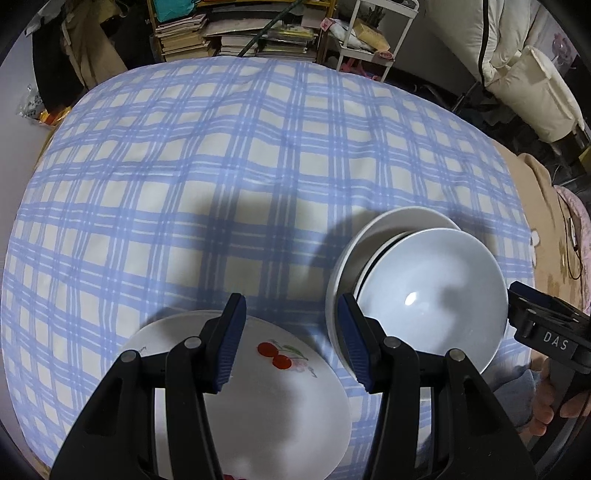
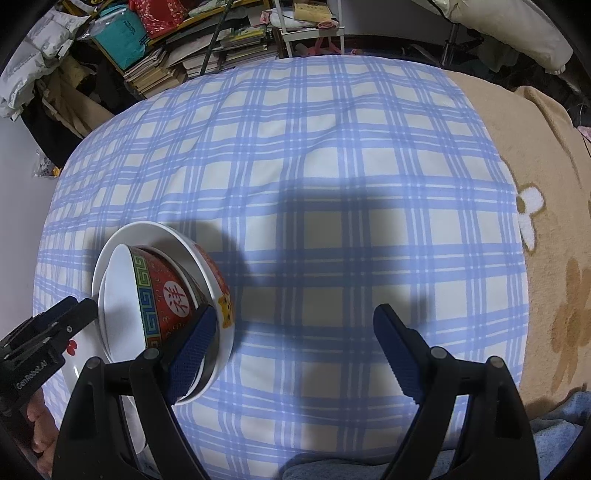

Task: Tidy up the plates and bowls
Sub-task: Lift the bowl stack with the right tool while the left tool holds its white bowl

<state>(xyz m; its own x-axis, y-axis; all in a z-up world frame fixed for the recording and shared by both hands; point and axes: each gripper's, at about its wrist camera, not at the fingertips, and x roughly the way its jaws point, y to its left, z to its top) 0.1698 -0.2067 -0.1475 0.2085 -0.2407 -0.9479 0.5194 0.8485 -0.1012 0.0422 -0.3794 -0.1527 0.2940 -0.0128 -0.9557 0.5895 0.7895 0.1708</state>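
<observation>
A white plate with red cherries (image 1: 273, 402) lies on the blue checked cloth (image 1: 221, 177) under my left gripper (image 1: 291, 343), which is open and empty above it. To its right stand nested bowls (image 1: 432, 295), the top one tilted inside a larger white one. In the right wrist view the top bowl is red with a Chinese character (image 2: 166, 295), resting in a white bowl with a cat picture (image 2: 221, 306). My right gripper (image 2: 291, 354) is open and empty, just right of the bowls. The cherry plate's edge (image 2: 79, 354) shows at lower left.
The cloth covers a soft surface; a beige flowered blanket (image 2: 554, 258) lies along its right side. Shelves with books and boxes (image 1: 236, 33) stand beyond the far edge. The other gripper shows at each view's edge, the right one (image 1: 546, 332) and the left one (image 2: 40, 343).
</observation>
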